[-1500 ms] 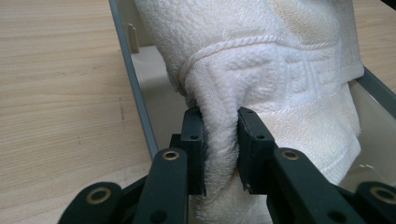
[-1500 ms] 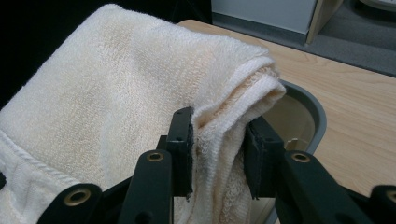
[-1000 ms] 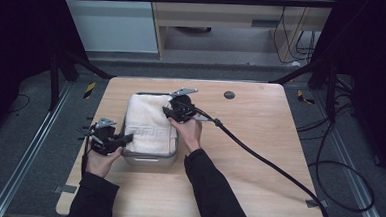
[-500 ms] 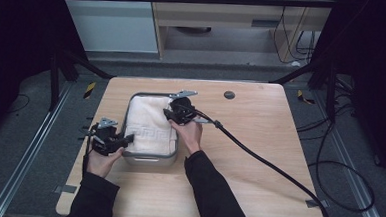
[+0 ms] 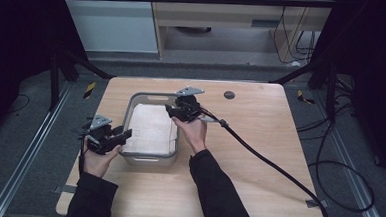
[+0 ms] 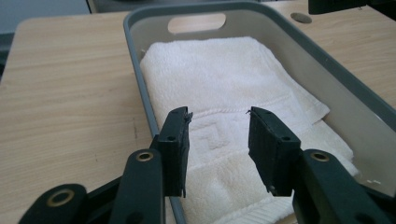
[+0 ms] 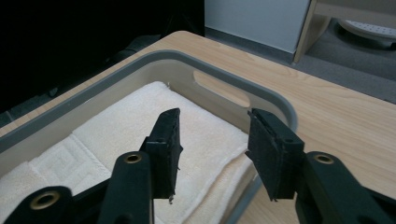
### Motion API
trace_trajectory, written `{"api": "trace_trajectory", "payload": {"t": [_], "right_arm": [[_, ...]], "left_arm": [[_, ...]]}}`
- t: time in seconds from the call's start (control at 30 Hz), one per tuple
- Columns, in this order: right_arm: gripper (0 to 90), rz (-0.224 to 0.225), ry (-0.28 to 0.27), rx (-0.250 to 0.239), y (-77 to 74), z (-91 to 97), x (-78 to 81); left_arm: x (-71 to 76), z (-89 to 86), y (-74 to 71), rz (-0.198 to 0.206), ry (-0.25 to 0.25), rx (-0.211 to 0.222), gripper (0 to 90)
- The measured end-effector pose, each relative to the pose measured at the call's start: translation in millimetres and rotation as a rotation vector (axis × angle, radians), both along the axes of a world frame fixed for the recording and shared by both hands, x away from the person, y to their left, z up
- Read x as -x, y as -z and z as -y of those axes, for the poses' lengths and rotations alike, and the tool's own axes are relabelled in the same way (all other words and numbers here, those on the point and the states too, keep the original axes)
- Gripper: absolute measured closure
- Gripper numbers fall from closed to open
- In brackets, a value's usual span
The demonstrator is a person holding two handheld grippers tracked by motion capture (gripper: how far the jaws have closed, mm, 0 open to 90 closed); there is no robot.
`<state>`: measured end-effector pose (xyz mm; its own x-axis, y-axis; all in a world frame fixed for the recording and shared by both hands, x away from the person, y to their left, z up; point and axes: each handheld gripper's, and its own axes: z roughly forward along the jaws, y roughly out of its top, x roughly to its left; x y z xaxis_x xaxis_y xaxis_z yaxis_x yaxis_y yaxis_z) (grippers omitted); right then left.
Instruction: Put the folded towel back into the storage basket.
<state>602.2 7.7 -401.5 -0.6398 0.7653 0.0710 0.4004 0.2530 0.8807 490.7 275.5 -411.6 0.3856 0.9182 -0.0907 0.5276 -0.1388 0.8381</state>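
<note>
On the desk (image 5: 258, 157), the left claw (image 5: 125, 134) sits at about eight o'clock from the grey bin (image 5: 131, 108), its jaws having just been opening and now standing apart with nothing pressed between them. The white towel (image 5: 152, 129) lies folded flat inside the bin. At the bin's two o'clock corner the right claw (image 5: 170, 110) hovers over the rim, jaws likewise just opened, apart and empty.

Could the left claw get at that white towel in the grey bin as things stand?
Probably yes. The left claw has just been opening, with nothing between its jaws, and sits at the bin's near corner right over the folded towel. The bin is open-topped and nothing covers the towel.
</note>
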Motion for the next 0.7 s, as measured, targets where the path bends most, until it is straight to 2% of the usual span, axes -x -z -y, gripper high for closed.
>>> {"api": "trace_trajectory", "payload": {"t": [0.07, 0.1, 0.13, 0.2, 0.23, 0.27, 0.4, 0.43, 0.5, 0.53, 0.57, 0.63, 0.67, 0.7], "right_arm": [[50.1, 0.009, 0.009, 0.002, -3.5, 6.5, 1.9], [50.1, 0.009, 0.009, 0.002, -3.5, 6.5, 1.9], [46.2, 0.006, 0.010, -0.019, -7.0, 14.8, 4.3], [41.5, 0.006, 0.005, -0.025, -10.1, 24.3, 7.4], [41.5, 0.006, 0.005, -0.025, -10.1, 24.3, 7.4], [36.0, 0.024, 0.007, -0.019, -12.9, 35.1, 12.5], [26.3, 0.036, 0.017, -0.029, -17.2, 60.9, 24.6], [26.3, 0.036, 0.017, -0.029, -17.2, 60.9, 24.6], [22.2, 0.038, 0.019, -0.034, -18.0, 75.2, 31.1], [20.3, 0.044, 0.030, -0.033, -18.1, 89.9, 39.4], [20.3, 0.044, 0.030, -0.033, -18.1, 89.9, 39.4], [18.7, 0.048, 0.041, -0.041, -16.6, 105.4, 47.5], [17.1, 0.035, 0.047, -0.060, -13.6, 120.9, 55.4], [16.8, 0.032, 0.054, -0.061, -11.9, 128.4, 59.4]], "left_arm": [[2.8, -1.4, -3.7, 0.029, 0.004, 0.003, 55.9], [2.8, -1.4, -3.7, 0.029, 0.004, 0.003, 55.1], [3.9, -1.8, -4.7, 0.043, 0.004, 0.008, 53.8], [7.2, -3.8, -7.5, 0.069, 0.010, 0.011, 51.2], [7.2, -3.8, -7.5, 0.069, 0.010, 0.011, 49.6], [9.4, -5.3, -8.7, 0.084, 0.012, 0.007, 47.6], [14.0, -9.9, -9.0, 0.101, 0.018, 0.001, 41.2], [14.0, -9.9, -9.0, 0.101, 0.018, 0.001, 40.0], [15.7, -12.0, -8.5, 0.107, 0.016, 0.004, 39.0], [17.4, -13.9, -8.2, 0.113, 0.014, 0.006, 37.3], [17.4, -13.9, -8.2, 0.113, 0.014, 0.006, 36.5], [19.5, -15.8, -7.7, 0.121, 0.018, 0.008, 35.4], [21.9, -17.1, -6.6, 0.125, 0.017, 0.010, 34.1], [23.2, -18.0, -6.0, 0.126, 0.020, 0.010, 33.4]]}}
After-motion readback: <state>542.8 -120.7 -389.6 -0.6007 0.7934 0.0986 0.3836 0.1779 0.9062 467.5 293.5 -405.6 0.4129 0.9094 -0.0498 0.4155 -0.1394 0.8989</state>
